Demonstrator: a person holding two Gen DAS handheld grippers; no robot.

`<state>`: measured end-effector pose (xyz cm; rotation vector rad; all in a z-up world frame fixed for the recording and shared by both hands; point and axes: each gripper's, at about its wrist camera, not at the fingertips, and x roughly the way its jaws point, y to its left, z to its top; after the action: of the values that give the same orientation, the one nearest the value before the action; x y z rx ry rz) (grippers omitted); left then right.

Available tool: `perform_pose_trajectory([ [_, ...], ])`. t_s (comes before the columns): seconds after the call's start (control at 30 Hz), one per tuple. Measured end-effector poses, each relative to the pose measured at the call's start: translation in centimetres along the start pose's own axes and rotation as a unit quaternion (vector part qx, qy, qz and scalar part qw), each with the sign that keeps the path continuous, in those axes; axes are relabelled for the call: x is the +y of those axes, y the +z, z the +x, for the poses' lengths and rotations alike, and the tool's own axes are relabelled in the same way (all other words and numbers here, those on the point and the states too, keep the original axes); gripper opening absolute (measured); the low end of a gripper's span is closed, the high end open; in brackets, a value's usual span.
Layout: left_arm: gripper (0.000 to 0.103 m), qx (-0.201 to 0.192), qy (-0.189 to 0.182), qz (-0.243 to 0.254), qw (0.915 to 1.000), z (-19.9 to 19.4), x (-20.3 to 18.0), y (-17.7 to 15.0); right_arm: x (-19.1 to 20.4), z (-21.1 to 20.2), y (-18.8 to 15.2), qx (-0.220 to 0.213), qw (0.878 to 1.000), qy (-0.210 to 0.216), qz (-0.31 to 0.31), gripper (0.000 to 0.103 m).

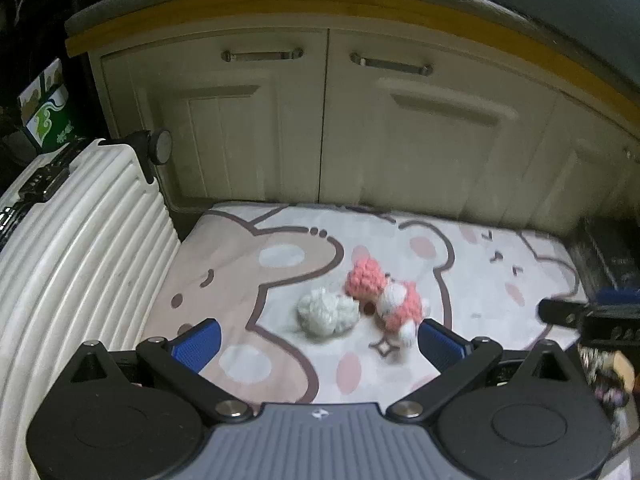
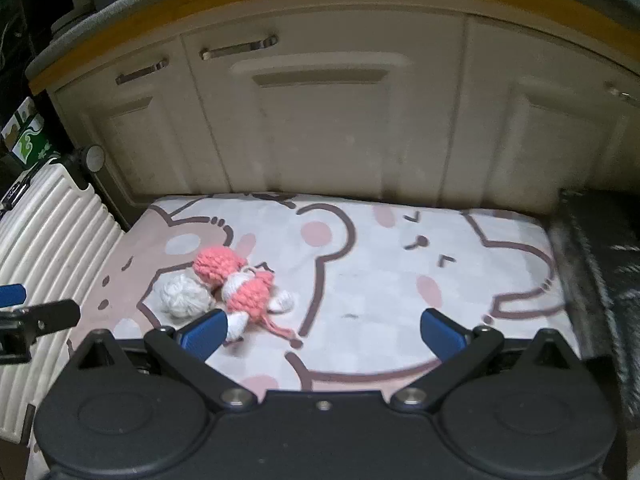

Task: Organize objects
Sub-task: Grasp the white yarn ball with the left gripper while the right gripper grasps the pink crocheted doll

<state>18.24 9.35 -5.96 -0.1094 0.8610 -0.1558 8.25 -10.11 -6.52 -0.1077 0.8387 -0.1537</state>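
Observation:
A pink and white crochet doll (image 1: 384,296) lies on a bear-print mat (image 1: 248,272), touching a white yarn ball (image 1: 327,313) on its left. My left gripper (image 1: 318,342) is open and empty, hovering just before both toys. In the right wrist view the doll (image 2: 240,286) and the yarn ball (image 2: 182,294) lie at the left of the mat (image 2: 380,280). My right gripper (image 2: 322,334) is open and empty, with its left fingertip next to the doll's white foot. Each gripper shows at the edge of the other's view.
A cream ribbed suitcase (image 1: 68,248) lies along the mat's left side. Cream cabinet doors (image 1: 320,128) with metal handles stand behind the mat under a wooden-edged counter. A dark rug (image 2: 600,260) borders the mat on the right. A green box (image 1: 48,116) sits far left.

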Motion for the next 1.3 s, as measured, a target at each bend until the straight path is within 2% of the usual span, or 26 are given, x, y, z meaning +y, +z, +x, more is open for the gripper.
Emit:
perform_pose_trajectory([
  [0.13,0.103,-0.001,-0.007,-0.007,1.0,1.5,0.0,1.4,0.4,2.6,1.1,0.006,1.0,0.006,-0.005,0.103],
  [0.23,0.101,0.003,-0.017,-0.003,0.9998,3.0,-0.2,2.0,0.6,4.5,1.7,0.011,1.0,0.027,0.002,0.103],
  [0.37,0.094,0.015,-0.022,0.011,0.9996,5.2,-0.5,2.3,1.0,7.0,2.2,0.017,0.999,0.046,0.005,0.103],
  [0.43,0.091,0.025,-0.027,0.012,0.9993,6.4,-0.4,2.0,1.2,8.1,2.3,0.021,0.998,0.057,0.006,0.102],
  [0.5,0.089,0.033,-0.027,0.014,0.999,7.4,-0.2,1.6,1.4,9.0,2.3,0.023,0.997,0.073,0.011,0.095],
  [0.67,0.089,0.042,-0.028,0.046,0.9976,9.6,0.0,0.5,2.4,11.8,2.3,0.04,0.994,0.106,0.002,0.089],
  [0.77,0.089,0.039,-0.028,0.059,0.9971,10.6,0.4,0.2,3.1,13.2,1.9,0.051,0.992,0.113,-0.008,0.088],
  [0.87,0.089,0.043,-0.046,0.061,0.9961,11.7,0.6,0.0,3.7,14.4,1.5,0.054,0.991,0.118,-0.007,0.088],
  [0.97,0.089,0.048,-0.054,0.087,0.9936,12.9,0.3,-0.4,4.0,15.6,1.1,0.066,0.989,0.131,0.001,0.088],
  [1.07,0.089,0.059,-0.053,0.103,0.9915,14.1,-0.2,-0.8,4.2,16.7,0.7,0.073,0.989,0.126,0.0,0.086],
  [1.13,0.089,0.064,-0.052,0.1,0.9916,14.8,-0.2,-1.0,4.1,17.2,0.5,0.08,0.988,0.129,0.007,0.081],
  [1.3,0.089,0.065,-0.056,0.063,0.9943,16.3,0.0,-1.2,4.3,18.2,0.4,0.078,0.989,0.125,0.011,0.081],
])
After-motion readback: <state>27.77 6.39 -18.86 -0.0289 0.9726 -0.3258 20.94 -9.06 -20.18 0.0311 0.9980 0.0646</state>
